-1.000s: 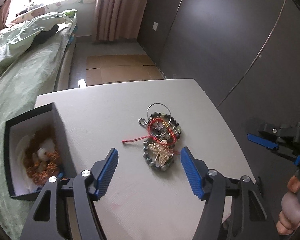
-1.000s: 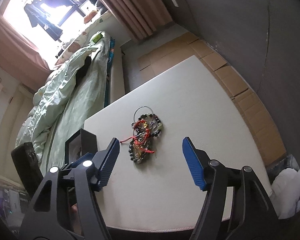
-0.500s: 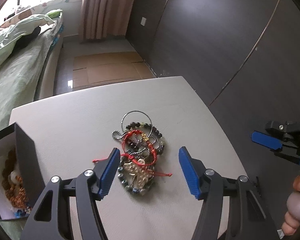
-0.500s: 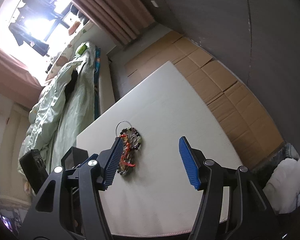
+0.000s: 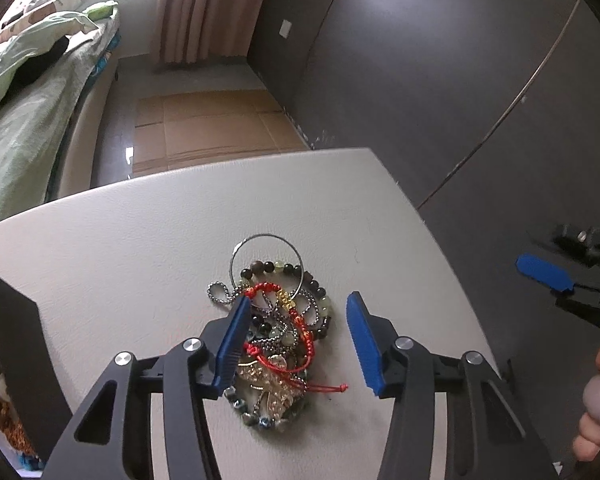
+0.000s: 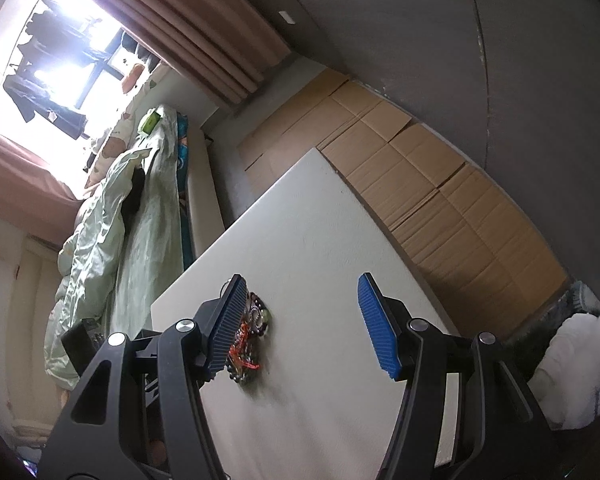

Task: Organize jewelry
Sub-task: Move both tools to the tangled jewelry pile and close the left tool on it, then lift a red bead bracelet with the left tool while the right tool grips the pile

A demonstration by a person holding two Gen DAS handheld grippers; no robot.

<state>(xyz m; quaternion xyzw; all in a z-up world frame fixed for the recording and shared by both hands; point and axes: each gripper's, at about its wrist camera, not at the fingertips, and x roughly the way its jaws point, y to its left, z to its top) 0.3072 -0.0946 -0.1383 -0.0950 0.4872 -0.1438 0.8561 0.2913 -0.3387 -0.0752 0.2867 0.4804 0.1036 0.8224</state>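
Note:
A tangled pile of jewelry (image 5: 278, 332) lies on the white table (image 5: 140, 240): a silver hoop, dark bead bracelets, a ball chain, a red cord bracelet and a gold piece. My left gripper (image 5: 296, 340) is open and empty, its blue pads straddling the pile just above it. A black jewelry box (image 5: 18, 364) with orange beads inside stands at the far left. My right gripper (image 6: 300, 324) is open and empty, raised well above the table; the pile (image 6: 250, 344) shows small beside its left finger. It also shows at the right edge of the left wrist view (image 5: 560, 280).
A bed with green bedding (image 5: 16, 92) runs along the table's left side. Flattened cardboard (image 5: 208, 124) covers the floor beyond the table. A dark wall (image 5: 440, 80) stands to the right. White cloth (image 6: 580, 364) lies on the floor at right.
My left gripper moved forward and down over the jewelry pile, which now sits between its fingers; the box slid to the frame's left edge. My right gripper rose and tilted away.

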